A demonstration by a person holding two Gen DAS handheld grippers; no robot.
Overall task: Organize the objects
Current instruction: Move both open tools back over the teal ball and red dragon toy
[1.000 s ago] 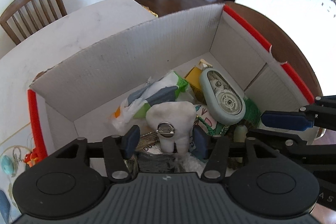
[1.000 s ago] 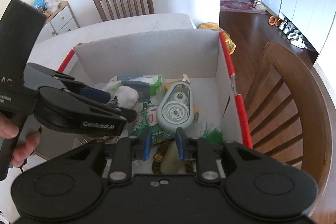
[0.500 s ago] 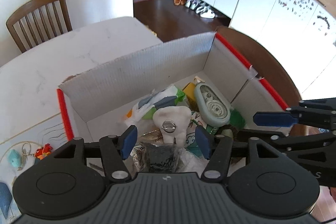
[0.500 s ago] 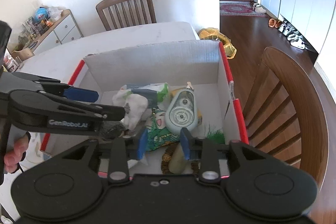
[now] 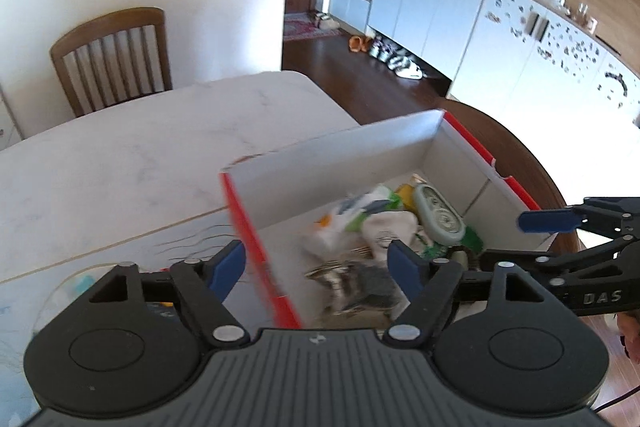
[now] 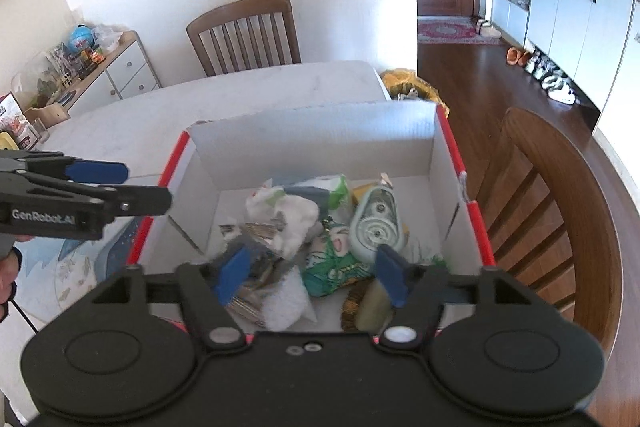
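White marble counter [image 6: 120, 115] bearing a red-edged cardboard box [image 6: 312, 143] at its 3 o'clock end; a wooden chair [image 6: 244, 35] stands at 12 o'clock. Inside the box: a green tape dispenser [image 6: 376, 223] toward 2 o'clock, a white tooth-shaped plush [image 6: 294, 217] at centre, a green printed pouch [image 6: 332, 259] toward 6 o'clock. Left gripper [image 5: 316, 263] and right gripper [image 6: 312, 273] both spread wide, holding nothing, above the box.

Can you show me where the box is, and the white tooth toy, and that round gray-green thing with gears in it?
box [image 6: 312, 143]: right wrist view, inside of far wall.
tooth toy [image 6: 298, 223]: right wrist view, its white body.
gear thing [image 6: 376, 227]: right wrist view, its round wheel.
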